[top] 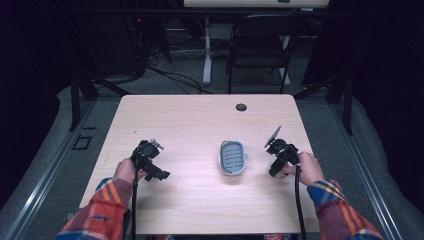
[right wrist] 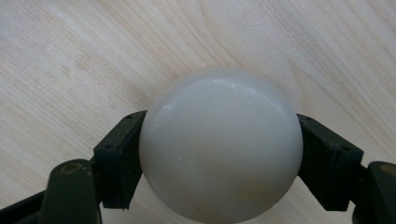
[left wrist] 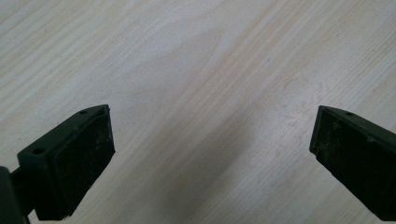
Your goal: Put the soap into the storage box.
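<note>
A smooth, off-white object (right wrist: 220, 147) with a rounded, egg-like dome sits low in the centre of the right gripper view, glossy, with a soft highlight near its top and a faint yellowish tinge toward its underside. The right tongs (right wrist: 219, 161) are clamped on it, one black pad pressed to each flank, above the pale wood-grain surface (right wrist: 70, 56). In the high view those tongs (top: 278, 162) are at the right of centre, just right of a grey slotted tray (top: 233, 157). The left tongs (left wrist: 212, 149) stand wide apart over bare wood.
</note>
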{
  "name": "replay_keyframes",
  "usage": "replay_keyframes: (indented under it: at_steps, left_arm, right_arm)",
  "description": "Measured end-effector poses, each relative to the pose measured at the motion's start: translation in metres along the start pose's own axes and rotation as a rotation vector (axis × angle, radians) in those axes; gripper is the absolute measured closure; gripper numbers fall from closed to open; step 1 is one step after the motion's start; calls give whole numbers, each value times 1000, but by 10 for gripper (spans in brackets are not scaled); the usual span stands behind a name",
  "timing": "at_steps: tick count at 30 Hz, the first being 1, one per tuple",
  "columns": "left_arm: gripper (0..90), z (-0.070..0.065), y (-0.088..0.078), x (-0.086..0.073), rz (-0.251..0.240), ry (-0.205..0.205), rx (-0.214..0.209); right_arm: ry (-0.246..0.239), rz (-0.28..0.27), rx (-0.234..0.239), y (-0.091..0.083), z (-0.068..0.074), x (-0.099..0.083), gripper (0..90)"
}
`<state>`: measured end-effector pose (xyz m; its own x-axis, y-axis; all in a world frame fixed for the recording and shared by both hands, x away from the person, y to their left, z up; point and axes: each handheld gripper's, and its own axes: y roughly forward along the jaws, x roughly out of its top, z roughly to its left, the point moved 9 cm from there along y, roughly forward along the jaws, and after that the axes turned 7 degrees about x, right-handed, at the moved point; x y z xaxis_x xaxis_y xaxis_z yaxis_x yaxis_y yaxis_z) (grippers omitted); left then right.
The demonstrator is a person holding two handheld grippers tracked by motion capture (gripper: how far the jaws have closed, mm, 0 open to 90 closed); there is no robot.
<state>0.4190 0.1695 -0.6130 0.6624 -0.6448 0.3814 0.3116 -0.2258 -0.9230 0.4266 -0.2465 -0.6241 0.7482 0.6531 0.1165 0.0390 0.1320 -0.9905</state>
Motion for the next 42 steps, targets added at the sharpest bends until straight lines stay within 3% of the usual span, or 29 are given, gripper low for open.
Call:
replay_keyframes:
  at_steps: [7,8,10,12,14,15,18,24,32,33,37,39,42]
  left_arm:
    - [0,0,0,0,1,0,0]
    - [0,0,0,0,0,0,0]
    - [0,0,0,0,1,0,0]
    - [0,0,0,0,2,-1,0]
    - [0,0,0,0,3,-1,-1]
    - [0,0,0,0,3,-1,-1]
    - [0,-1,1,0,2,0,0]
    - [0,-1,1,0,3,2,-1]
    - [0,-1,2,0,5,5,3]
    - [0,-1,2,0,5,5,3]
    - [0,-1,2,0,7,10,2]
    - [0,-1,1,0,4,8,2]
    - [0,-1,1,-1,5,7,2]
  right_arm:
    - [-27,21,-7,-4,1,-1,240]
    - [-9,3,-1,-4,3,0,241]
    - [-32,34,-12,-8,1,-1,241]
    - [-14,-14,-1,-6,4,1,241]
    - [-34,27,-9,-11,3,-1,241]
    - [-18,-13,0,-8,5,1,241]
    - [-34,14,-3,-12,5,0,241]
    - [-40,15,5,-16,8,0,241]
    - [-46,0,8,-24,12,2,241]
    - [-30,-33,17,-22,14,4,241]
    - [-61,28,15,-29,14,2,241]
    - [-50,-10,21,-28,16,3,242]
    - [-48,-7,22,-32,18,4,242]
